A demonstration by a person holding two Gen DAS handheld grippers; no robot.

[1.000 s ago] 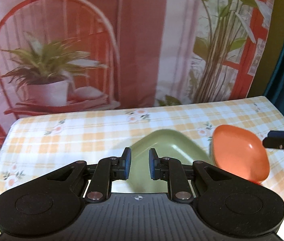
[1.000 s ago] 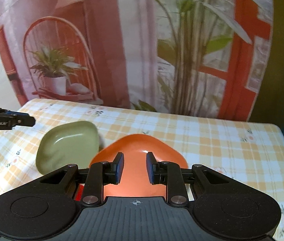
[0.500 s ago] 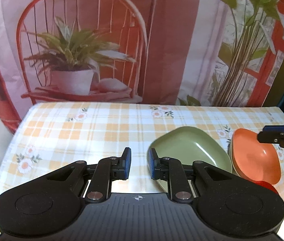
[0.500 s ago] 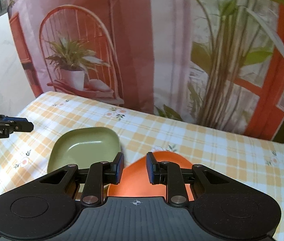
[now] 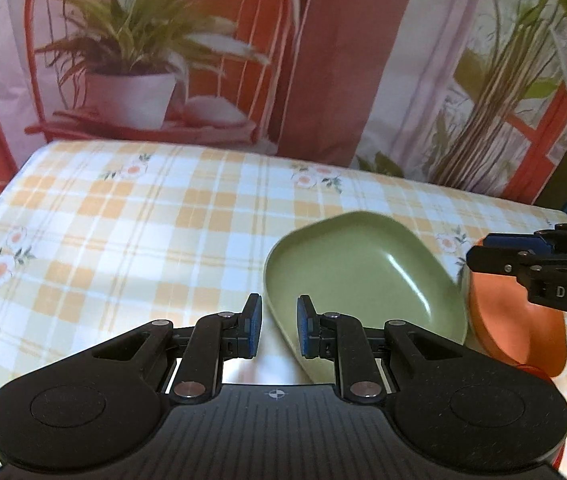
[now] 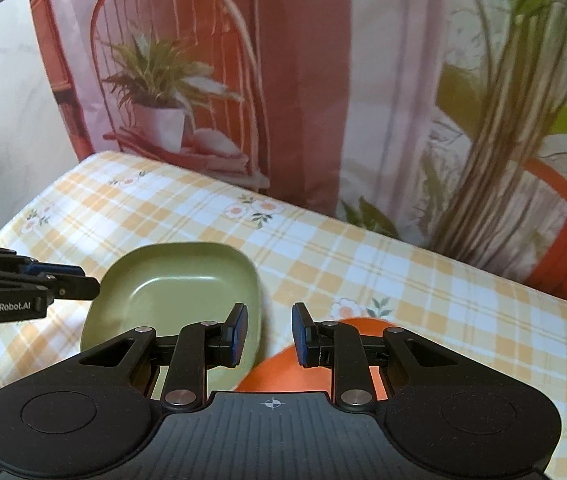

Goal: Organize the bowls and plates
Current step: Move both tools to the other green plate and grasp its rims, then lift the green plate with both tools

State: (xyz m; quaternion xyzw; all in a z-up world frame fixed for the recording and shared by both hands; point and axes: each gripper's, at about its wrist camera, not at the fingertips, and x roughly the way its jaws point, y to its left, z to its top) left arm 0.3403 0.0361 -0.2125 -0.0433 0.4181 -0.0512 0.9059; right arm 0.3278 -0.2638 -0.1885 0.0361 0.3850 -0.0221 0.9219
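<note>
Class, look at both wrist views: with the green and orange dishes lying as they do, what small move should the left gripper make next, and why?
Probably ease the left gripper forward and a touch right, so its open fingers straddle the near rim of the green dish. That rim already sits just ahead of the gap, nothing is held, and the orange dish lies close beside it under the right gripper.

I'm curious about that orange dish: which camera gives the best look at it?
The left wrist view: the orange dish shows its inside and rim beside the green dish, though the right gripper overlaps its top. The right wrist view shows only an orange patch behind its own fingers.
</note>
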